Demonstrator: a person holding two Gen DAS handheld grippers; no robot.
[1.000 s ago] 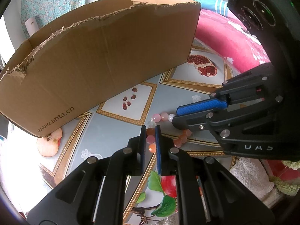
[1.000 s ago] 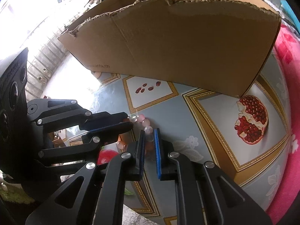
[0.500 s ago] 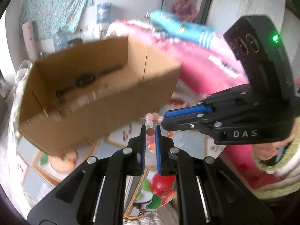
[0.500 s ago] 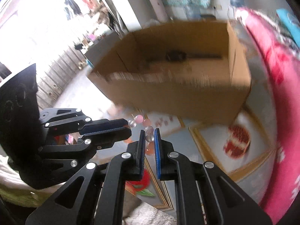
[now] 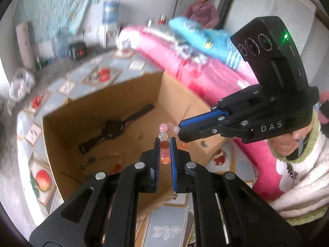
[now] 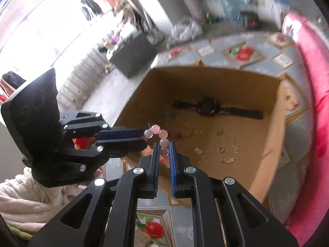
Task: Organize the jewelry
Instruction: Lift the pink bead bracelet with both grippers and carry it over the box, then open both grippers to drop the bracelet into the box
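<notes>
A bracelet (image 5: 163, 127) of pink, clear and orange beads hangs between both grippers above the near wall of an open cardboard box (image 5: 102, 99). My left gripper (image 5: 164, 143) is shut on its orange beads. My right gripper (image 5: 179, 128) comes in from the right and pinches the pink end. In the right wrist view my right gripper (image 6: 163, 147) is shut on the clear beads of the bracelet (image 6: 163, 133), and my left gripper (image 6: 145, 136) holds the other end. On the floor of the box (image 6: 257, 164) lie a black watch (image 6: 207, 108) and several small rings and charms (image 6: 221, 149).
The box stands on a fruit-patterned cloth (image 5: 164, 226). A pink quilt (image 5: 185, 72) with a blue pillow (image 5: 205, 35) lies to the right. A person in purple (image 5: 200, 10) sits at the back. A hand in a white fuzzy sleeve (image 5: 304, 185) holds the right gripper.
Both grippers have risen with the bracelet from the cloth in front of the box to above its open top. The inside of the box and the watch have come into view.
</notes>
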